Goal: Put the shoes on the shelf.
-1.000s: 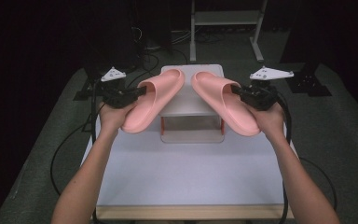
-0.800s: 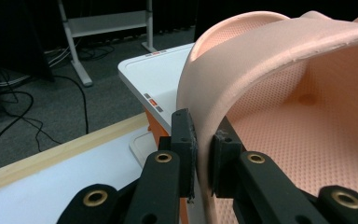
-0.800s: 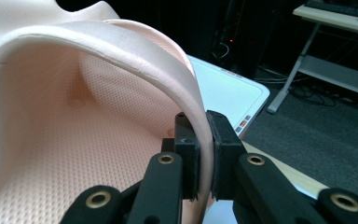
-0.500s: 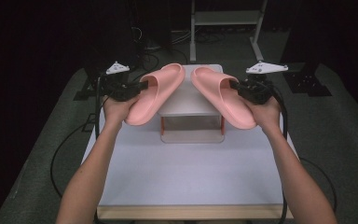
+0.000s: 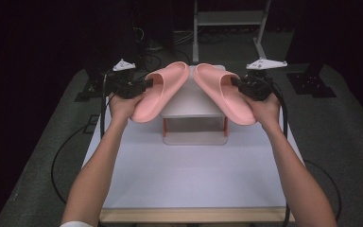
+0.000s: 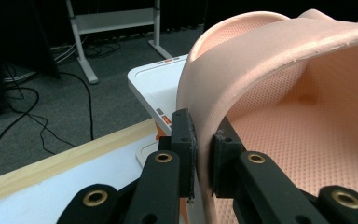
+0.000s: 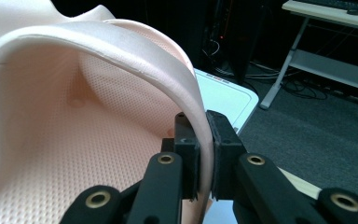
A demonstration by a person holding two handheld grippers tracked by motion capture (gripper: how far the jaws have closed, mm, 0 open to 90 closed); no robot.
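Over the white worktop (image 5: 189, 175), both pink slippers have travelled farther forward and now hang above the small white stand (image 5: 194, 101) with orange legs. The left slipper (image 5: 163, 90) is clamped at its strap edge by the left gripper (image 5: 144, 85); the right slipper (image 5: 222, 92) likewise by the right gripper (image 5: 236, 82).

1. High view: light falls from above onto the white table (image 5: 189, 175), which is bright and evenly lit; the surrounding room is nearly black.
2. A soft shadow lies under the small white stand (image 5: 194, 101).
3. Both gripper views: the near black jaws are slightly soft, and straight lines bow towards the edges.
4. No glare; colours slightly muted.
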